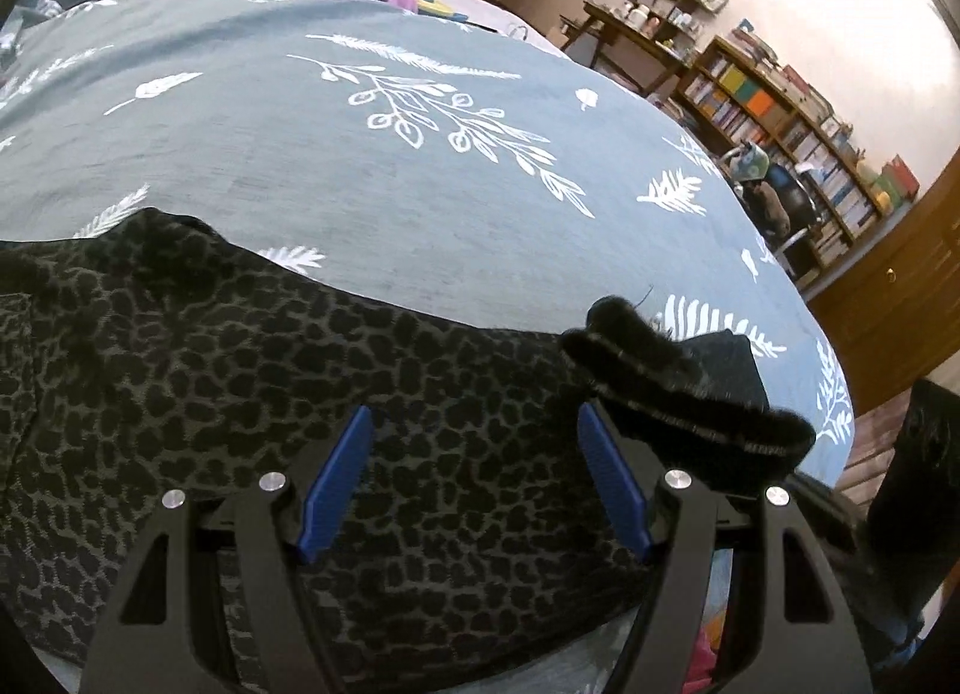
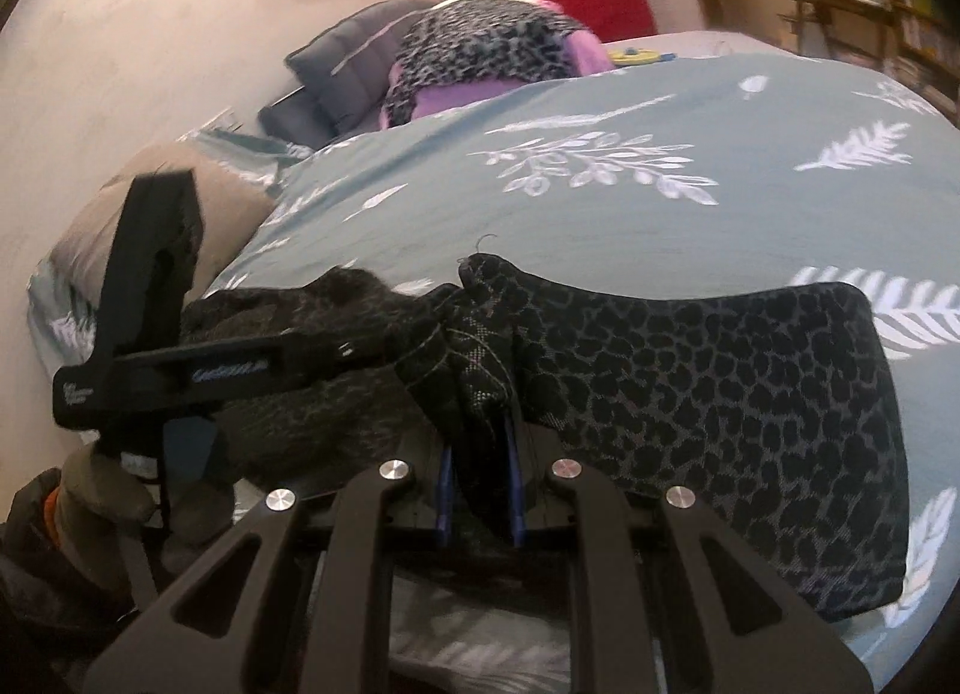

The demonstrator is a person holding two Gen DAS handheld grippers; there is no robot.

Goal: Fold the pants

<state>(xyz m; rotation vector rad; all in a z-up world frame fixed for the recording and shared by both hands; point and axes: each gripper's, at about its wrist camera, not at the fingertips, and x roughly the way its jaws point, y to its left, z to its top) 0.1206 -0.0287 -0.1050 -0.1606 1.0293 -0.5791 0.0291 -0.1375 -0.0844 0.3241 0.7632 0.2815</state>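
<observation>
While your right gripper (image 2: 480, 490) pinches a bunched seam of the leopard-print pants (image 2: 720, 382) and your left gripper (image 1: 474, 484) hangs wide over them empty, the fold on the bed (image 1: 360, 165) near its front edge looks only partly done.

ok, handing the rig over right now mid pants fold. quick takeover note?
Right gripper: shut on a bunched fold of the leopard-print pants.
Left gripper: open above the pants, pads apart, gripping nothing.
Pants lie on the near part of the leaf-print bedspread; their right end looks already doubled into a neat rounded panel.
The part toward the left gripper still lies loose and bunched.
Left to do: probably carry the pinched fold over, release, flatten.
</observation>
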